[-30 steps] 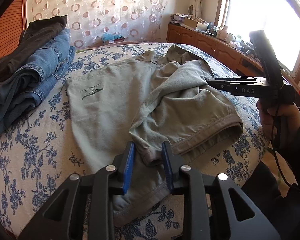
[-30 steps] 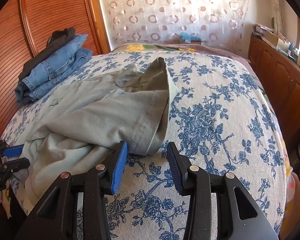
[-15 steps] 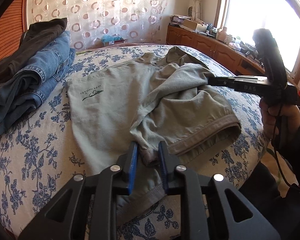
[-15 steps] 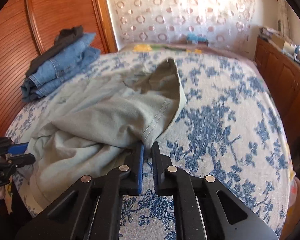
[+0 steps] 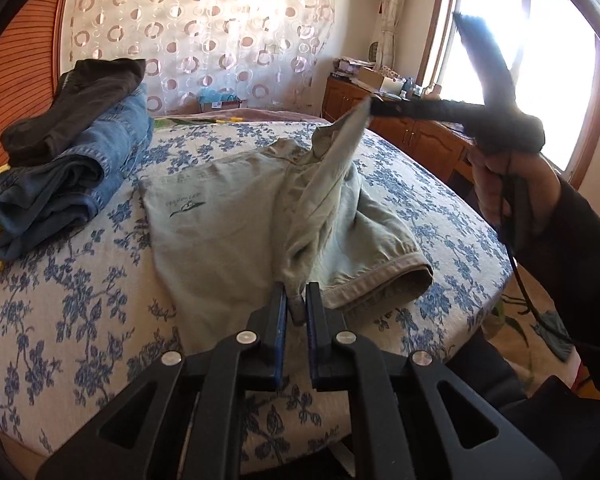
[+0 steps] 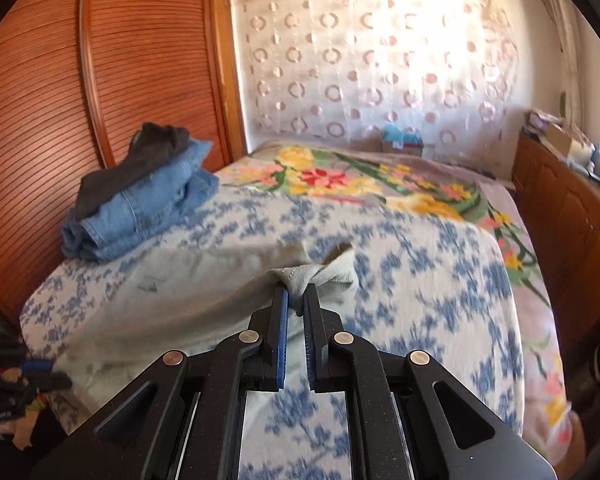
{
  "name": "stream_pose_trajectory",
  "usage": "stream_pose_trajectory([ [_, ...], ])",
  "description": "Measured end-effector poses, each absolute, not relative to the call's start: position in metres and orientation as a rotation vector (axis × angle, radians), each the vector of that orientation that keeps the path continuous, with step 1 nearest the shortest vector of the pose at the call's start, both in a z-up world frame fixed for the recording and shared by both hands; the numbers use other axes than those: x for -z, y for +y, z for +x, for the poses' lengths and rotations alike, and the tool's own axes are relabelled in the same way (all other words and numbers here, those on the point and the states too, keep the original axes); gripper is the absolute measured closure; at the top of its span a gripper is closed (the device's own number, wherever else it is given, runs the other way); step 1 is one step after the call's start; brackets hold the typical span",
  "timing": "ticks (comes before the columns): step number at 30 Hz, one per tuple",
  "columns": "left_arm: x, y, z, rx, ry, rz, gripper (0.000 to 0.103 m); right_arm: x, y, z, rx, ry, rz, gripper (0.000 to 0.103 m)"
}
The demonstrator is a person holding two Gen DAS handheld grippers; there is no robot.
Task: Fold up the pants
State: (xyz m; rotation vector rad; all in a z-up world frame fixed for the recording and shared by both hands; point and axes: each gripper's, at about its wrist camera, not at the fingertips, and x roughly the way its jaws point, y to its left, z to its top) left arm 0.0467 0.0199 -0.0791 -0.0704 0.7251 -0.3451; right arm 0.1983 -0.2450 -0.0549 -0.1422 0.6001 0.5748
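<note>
Grey-green pants (image 5: 220, 216) with a small dark logo lie on the blue-flowered bed cover (image 5: 80, 312). My left gripper (image 5: 296, 304) is shut on a bunched edge of the pants near the front of the bed. My right gripper (image 6: 296, 300) is shut on another part of the pants (image 6: 180, 292) and holds it up above the bed. In the left wrist view the right gripper (image 5: 374, 108) shows at upper right with a band of cloth hanging from it. The cuffed leg end (image 5: 384, 280) lies flat at right.
Folded blue jeans (image 5: 68, 184) with a dark garment (image 5: 80, 100) on top sit at the left of the bed. A wooden slatted wardrobe (image 6: 60, 120) stands left, wooden cabinets (image 6: 572, 216) right. A flowered blanket (image 6: 360, 184) lies beyond.
Both grippers closed on the pants. The right gripper then rose, lifting its part of the cloth off the bed; the left gripper stayed low near the front edge.
</note>
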Motion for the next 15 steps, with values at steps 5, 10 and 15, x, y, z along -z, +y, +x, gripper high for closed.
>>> stream_pose_trajectory([
  [5,0.087,0.029,0.041,0.325,0.739,-0.093,0.097,0.049,-0.215,0.206,-0.623,0.586,-0.182,0.098],
  [10,0.090,0.036,0.036,0.283,0.737,-0.096,0.097,0.052,-0.183,0.208,-0.665,0.588,-0.214,0.098],
  [15,0.092,0.039,0.027,0.273,0.736,-0.099,0.097,0.054,-0.158,0.209,-0.710,0.587,-0.228,0.098],
])
